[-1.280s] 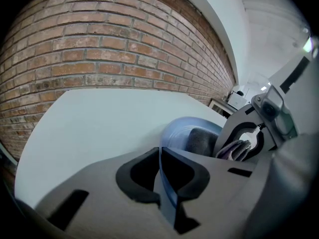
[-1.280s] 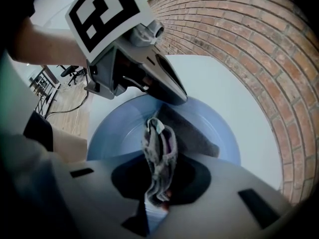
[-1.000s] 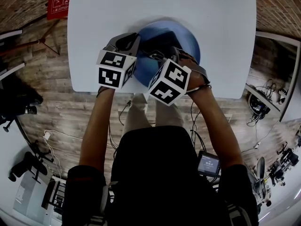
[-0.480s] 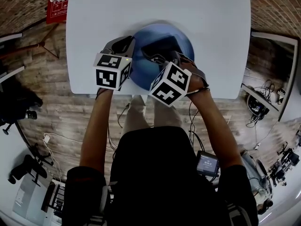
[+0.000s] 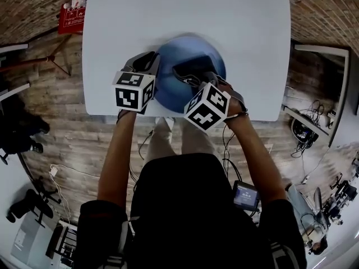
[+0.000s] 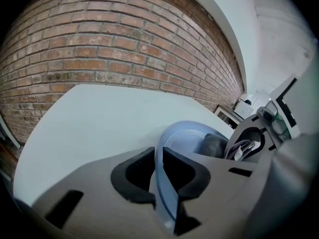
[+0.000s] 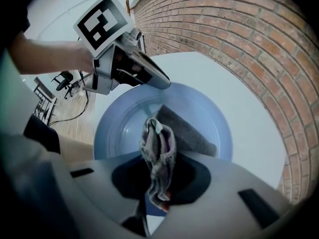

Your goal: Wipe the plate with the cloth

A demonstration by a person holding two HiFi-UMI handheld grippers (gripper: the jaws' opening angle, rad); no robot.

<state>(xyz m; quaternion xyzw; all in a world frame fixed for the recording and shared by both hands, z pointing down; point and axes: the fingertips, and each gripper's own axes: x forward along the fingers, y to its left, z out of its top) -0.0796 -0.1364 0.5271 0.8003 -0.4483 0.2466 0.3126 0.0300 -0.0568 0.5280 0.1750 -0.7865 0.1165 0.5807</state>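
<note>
Jaws clamped: our left gripper pinches blue plate rim to steady it; right gripper squeezes grey cloth for wiping.

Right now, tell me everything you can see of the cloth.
The cloth is grey, soft-looking fabric with a pale edge at one fold. Its bunched end is pinched between the jaws of the right hand-held gripper; the rest spreads as a flat, darker panel lying inside the blue plate, touching its surface.

One plate, one cloth
</note>
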